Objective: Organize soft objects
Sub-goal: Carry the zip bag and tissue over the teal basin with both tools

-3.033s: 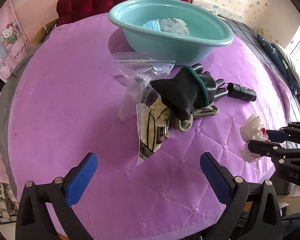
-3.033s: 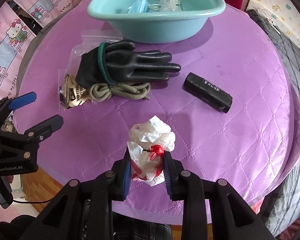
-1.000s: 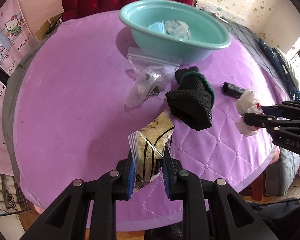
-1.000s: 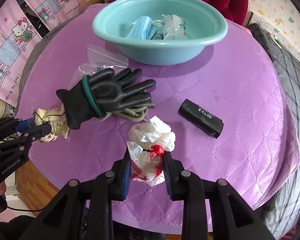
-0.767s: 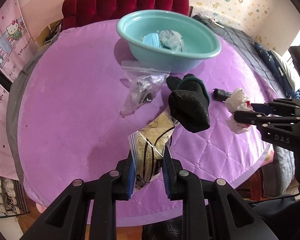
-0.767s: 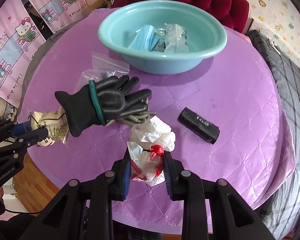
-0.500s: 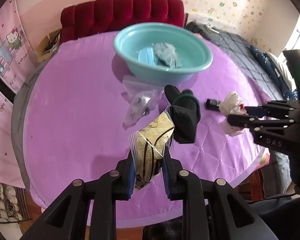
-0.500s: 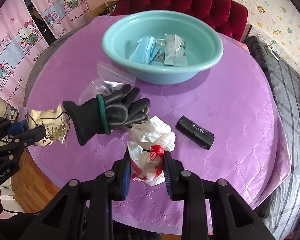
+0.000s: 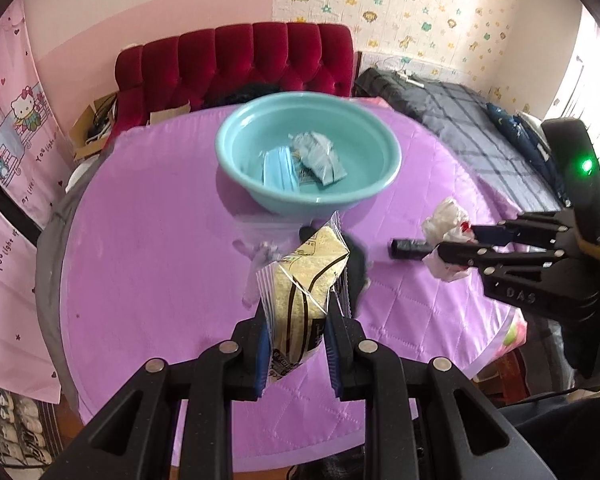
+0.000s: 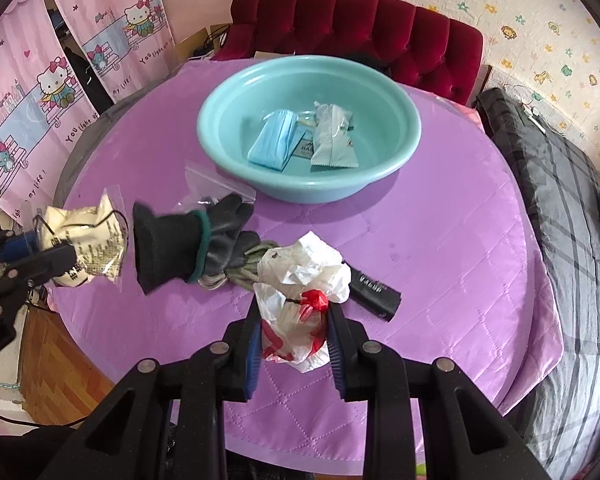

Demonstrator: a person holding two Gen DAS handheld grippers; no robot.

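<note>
My left gripper (image 9: 296, 332) is shut on a clear-wrapped beige packet (image 9: 300, 296) held above the purple tablecloth. From the right wrist view it sits at the left edge, left gripper (image 10: 40, 258) with the packet (image 10: 86, 246). My right gripper (image 10: 294, 332) is shut on a crumpled white and red plastic bag (image 10: 300, 280), also off the cloth. A black glove (image 10: 180, 246) with a green band lies over a grey cord (image 10: 246, 272), its cuff blurred beside the packet. The teal basin (image 10: 410, 140) holds a blue mask (image 10: 274, 140) and a pale packet (image 10: 334, 142).
A black roll (image 10: 374, 290) lies right of the glove. A clear zip bag (image 10: 216, 190) rests in front of the basin. Behind the round table is a red tufted seat (image 10: 360, 16); pink curtains (image 10: 40, 80) hang left, a dark plaid bed (image 10: 560, 200) lies right.
The left gripper, open three seconds ago, has shut on the beige packet and lifted it from under the glove. Both grippers have risen with their loads; the glove shifted.
</note>
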